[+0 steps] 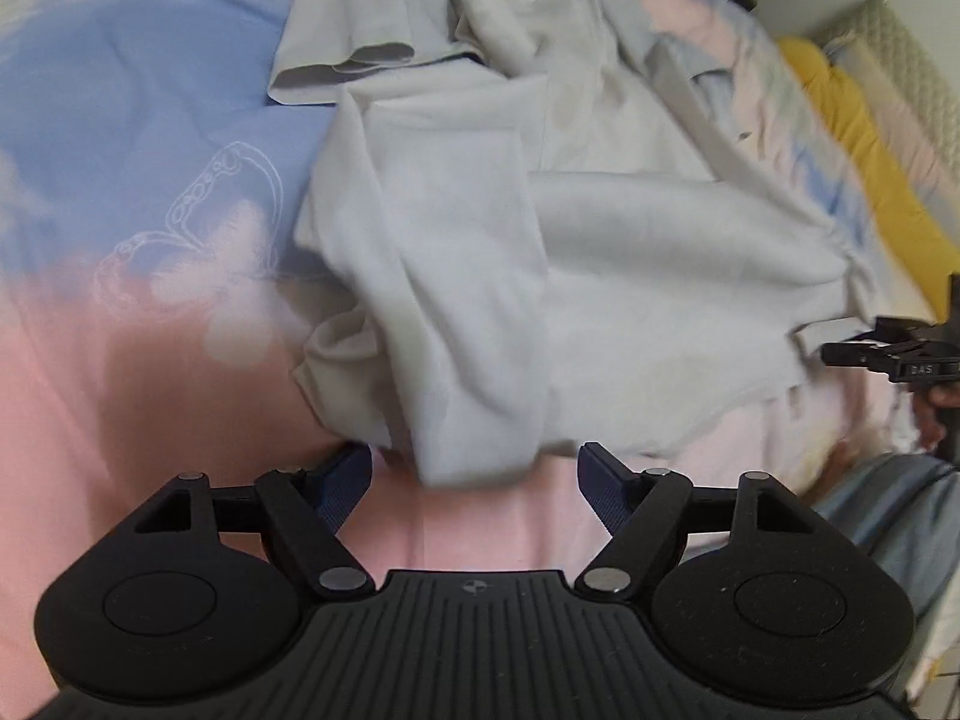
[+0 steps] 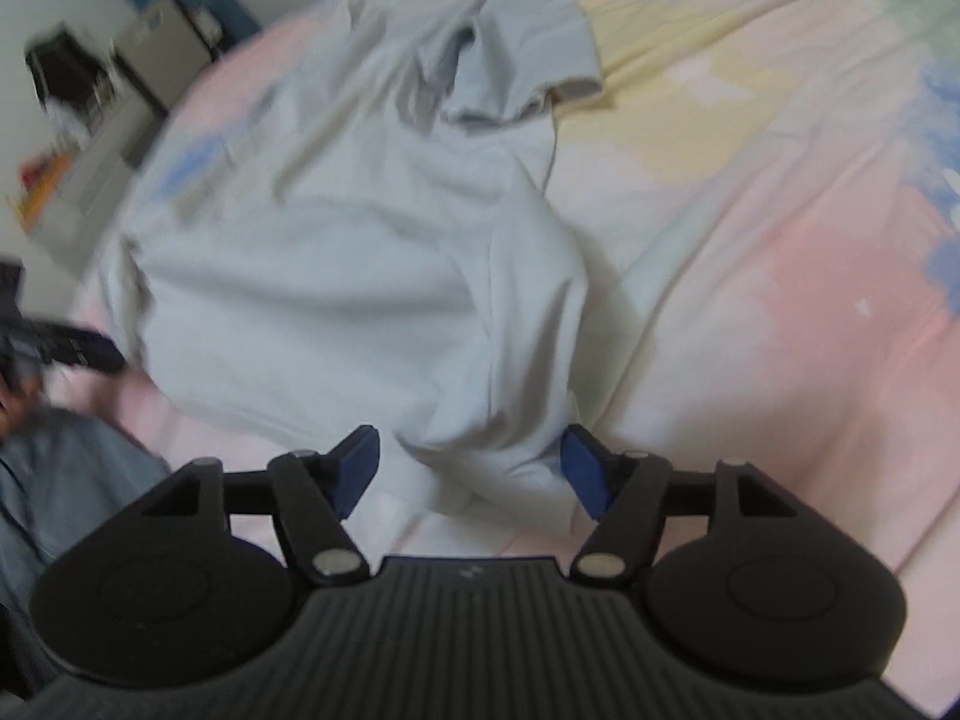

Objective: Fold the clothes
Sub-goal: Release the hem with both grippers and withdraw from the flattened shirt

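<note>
A pale grey short-sleeved shirt (image 1: 600, 252) lies rumpled on a pastel bedsheet (image 1: 150, 360), one side folded over its body. My left gripper (image 1: 474, 480) is open, its blue pads just short of the shirt's near folded edge, not touching. In the right wrist view the same shirt (image 2: 336, 276) lies ahead, and my right gripper (image 2: 468, 468) is open with a bunched corner of the hem between its pads, not clamped. The right gripper also shows in the left wrist view (image 1: 888, 354) at the right edge. The left gripper shows in the right wrist view (image 2: 66, 348) at the left edge.
A yellow cloth (image 1: 864, 138) lies at the bed's far right side. A cabinet with clutter (image 2: 108, 120) stands beyond the bed. The person's grey trouser leg (image 2: 66, 480) is at the bed's near edge. The sheet (image 2: 780, 300) spreads to the right.
</note>
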Tool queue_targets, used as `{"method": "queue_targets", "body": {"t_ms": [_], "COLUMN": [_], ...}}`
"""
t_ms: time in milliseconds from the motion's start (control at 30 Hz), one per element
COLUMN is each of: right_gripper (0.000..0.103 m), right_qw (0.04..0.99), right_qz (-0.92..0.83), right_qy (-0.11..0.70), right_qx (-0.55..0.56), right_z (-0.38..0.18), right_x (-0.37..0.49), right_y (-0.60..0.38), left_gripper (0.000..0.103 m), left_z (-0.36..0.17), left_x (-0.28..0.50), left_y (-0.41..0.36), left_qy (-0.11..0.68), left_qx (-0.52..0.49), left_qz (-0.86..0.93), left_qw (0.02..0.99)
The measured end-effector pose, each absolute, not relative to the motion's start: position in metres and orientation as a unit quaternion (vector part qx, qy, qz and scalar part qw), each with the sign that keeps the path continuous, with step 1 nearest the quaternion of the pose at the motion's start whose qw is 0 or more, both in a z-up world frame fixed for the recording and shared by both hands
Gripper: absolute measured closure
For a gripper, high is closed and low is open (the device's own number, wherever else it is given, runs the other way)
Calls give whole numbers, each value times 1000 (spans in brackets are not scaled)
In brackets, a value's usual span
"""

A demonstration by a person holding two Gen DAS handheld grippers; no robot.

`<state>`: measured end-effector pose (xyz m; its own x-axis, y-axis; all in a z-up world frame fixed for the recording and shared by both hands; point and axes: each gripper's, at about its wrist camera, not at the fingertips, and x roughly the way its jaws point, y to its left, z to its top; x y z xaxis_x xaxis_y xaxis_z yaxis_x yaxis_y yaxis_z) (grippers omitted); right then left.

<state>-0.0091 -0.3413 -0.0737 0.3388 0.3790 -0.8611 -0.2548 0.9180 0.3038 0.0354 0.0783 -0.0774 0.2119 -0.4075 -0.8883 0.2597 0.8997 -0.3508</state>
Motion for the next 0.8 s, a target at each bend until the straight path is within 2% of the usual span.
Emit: {"method": "queue_targets", "body": {"t_ms": [67,100,133,167,300,367,600,667,700,733,767,800], "right_gripper": [42,59,82,89,94,94,94,89,86,77,72,63], "right_qw": [818,821,825,829,832,825,795,798,803,808,813,818], "right_qz": [190,191,190,189,204,206,205,194,184,175,169,165], "right_qy": [542,537,532,526,512,523,564,565,561,556,550,545], "right_qx": [20,18,18,19,57,67,89,81,84,87,87,86], "right_z": [-80,-77,-74,-67,-38,-40,-55,-56,-54,-50,-45,-39], "right_x": [-5,-4,-3,-3,-12,-19,-44,-45,-44,-44,-45,-46], "right_y": [-332,-330,-329,-329,-343,-344,-346,-347,-349,-351,-353,-354], "left_gripper": [44,63,85,91,92,92,92,90,83,73,68,51], "left_z": [-78,-76,-71,-66,-40,-34,-57,-55,-52,-48,-43,-37], "left_x": [39,40,40,39,28,19,4,2,0,-3,-6,-9], "left_y": [71,70,72,74,90,99,90,83,79,75,73,73], "left_qy": [579,575,572,569,575,585,618,611,603,596,586,575], "left_qx": [-51,-50,-54,-66,-133,-154,-141,-119,-101,-84,-75,-71], "left_qz": [-207,-202,-200,-209,-244,-243,-211,-205,-204,-205,-209,-217], "left_qw": [787,791,794,793,769,758,744,756,764,772,779,785]}}
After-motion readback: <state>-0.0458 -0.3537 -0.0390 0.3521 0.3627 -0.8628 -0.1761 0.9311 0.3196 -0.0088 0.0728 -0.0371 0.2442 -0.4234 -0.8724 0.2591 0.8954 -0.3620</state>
